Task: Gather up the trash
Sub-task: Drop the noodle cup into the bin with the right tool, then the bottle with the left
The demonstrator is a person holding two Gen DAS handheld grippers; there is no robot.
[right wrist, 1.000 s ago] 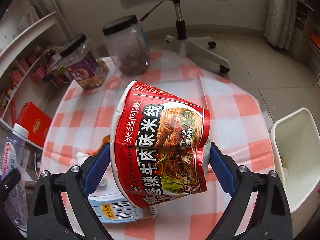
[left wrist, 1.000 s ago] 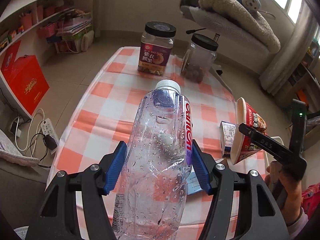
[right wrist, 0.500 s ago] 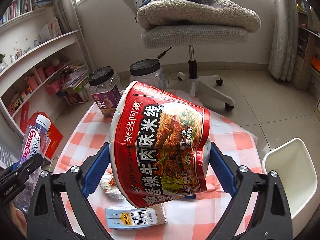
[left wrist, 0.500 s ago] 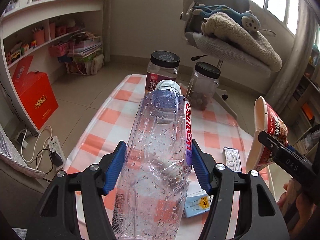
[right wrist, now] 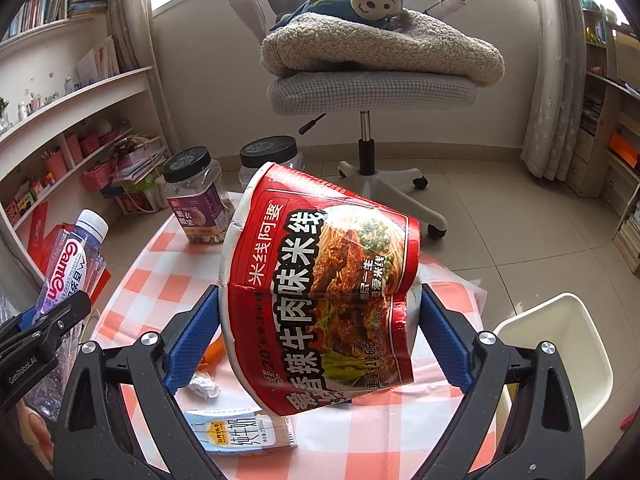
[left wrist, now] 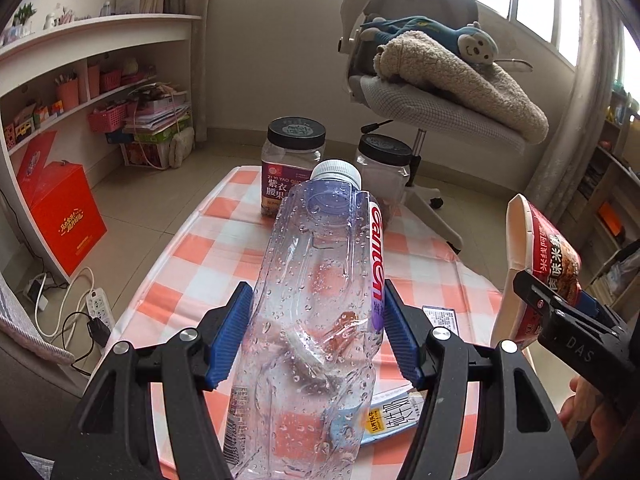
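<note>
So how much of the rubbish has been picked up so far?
Nothing looks binned yet: the white bin beside the table shows no trash that I can make out. In hand: the left hand-held gripper clamps the plastic bottle, the right hand-held gripper the noodle cup. Left on the checked table: a milk carton, a crumpled tissue and something orange.

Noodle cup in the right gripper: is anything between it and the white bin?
Nothing visible. The noodle cup hangs above the table, and the white bin stands open beside the table's right edge, beyond the right gripper.
</note>
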